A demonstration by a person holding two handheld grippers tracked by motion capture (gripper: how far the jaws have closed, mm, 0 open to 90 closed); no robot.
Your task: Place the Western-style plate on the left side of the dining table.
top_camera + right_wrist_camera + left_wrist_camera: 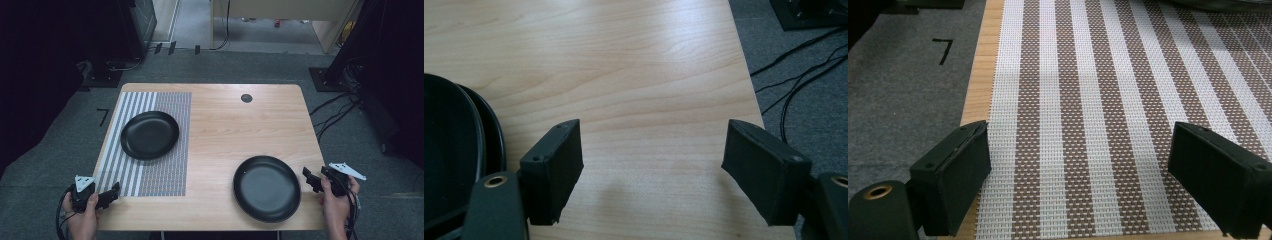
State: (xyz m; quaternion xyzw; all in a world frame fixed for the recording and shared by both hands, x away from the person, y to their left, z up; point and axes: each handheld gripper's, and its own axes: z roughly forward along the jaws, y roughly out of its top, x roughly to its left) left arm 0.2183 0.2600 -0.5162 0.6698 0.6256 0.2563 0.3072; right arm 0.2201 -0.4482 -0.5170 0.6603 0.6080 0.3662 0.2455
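Both tools released and idle, left tool [114,191] at lower left over the striped placemat [165,165], right tool [310,179] lower right just beside the near black plate [267,188] on the worktop [225,125]; likely approach stage, next move needs a rim grasp.

Cut off at the left edge of the right gripper view: black plate [449,165], just a curved slice at 9 o'clock. Cut off at the top of the left gripper view, at 1 o'clock: dark plate rim [1220,5]. Too small to tell in the high view: little red thing [278,22] at 12 o'clock on the floor.
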